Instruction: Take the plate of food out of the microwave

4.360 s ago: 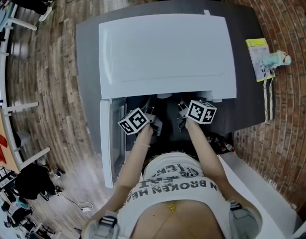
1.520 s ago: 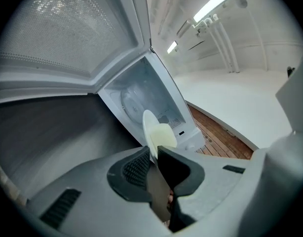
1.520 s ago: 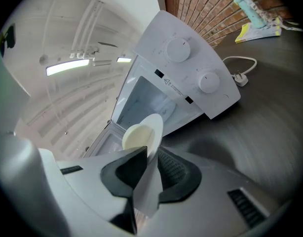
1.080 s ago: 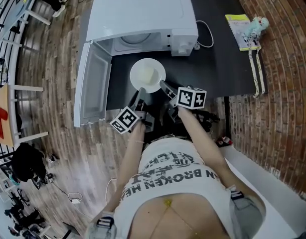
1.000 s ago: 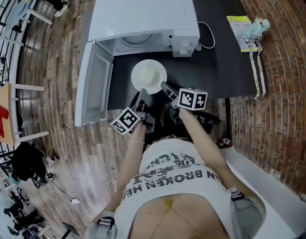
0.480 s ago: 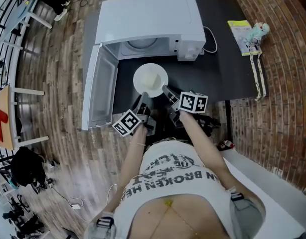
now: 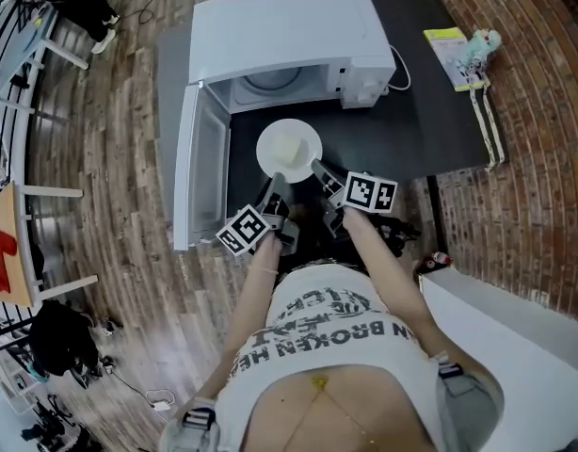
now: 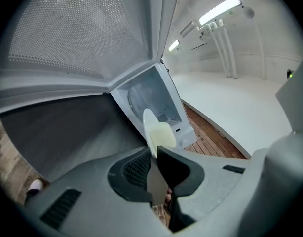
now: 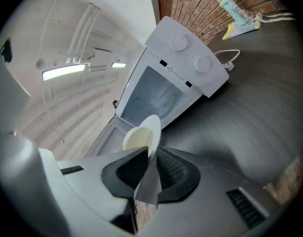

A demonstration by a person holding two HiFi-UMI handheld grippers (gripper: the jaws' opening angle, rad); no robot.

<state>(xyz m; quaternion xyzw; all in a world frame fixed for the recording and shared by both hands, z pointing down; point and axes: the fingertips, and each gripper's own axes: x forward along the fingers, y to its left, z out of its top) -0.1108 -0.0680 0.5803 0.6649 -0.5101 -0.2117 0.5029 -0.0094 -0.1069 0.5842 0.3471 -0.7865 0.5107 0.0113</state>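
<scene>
Plate (image 7: 289, 149) with pale food (image 7: 286, 146) outside microwave (image 7: 289, 31), gripped at near rim from two sides.

At frame centre in head view: plate over dark table (image 7: 393, 130), just in front of open cavity, with door (image 7: 206, 172) swung out toward left edge of frame. Resting on table or raised above it: not determinable. Left gripper (image 7: 275, 185): clamped on lower-left rim, thin edge of plate pinched between ribbed pads. Right gripper (image 7: 319, 170): jaws closing on lower-right rim, edge of plate between pads and pressed by both. Grippers close together, converging on plate from below. At upper right of frame, well apart from plate: yellow booklet (image 7: 447, 47) and small figurine (image 7: 479, 43) on table edge.
</scene>
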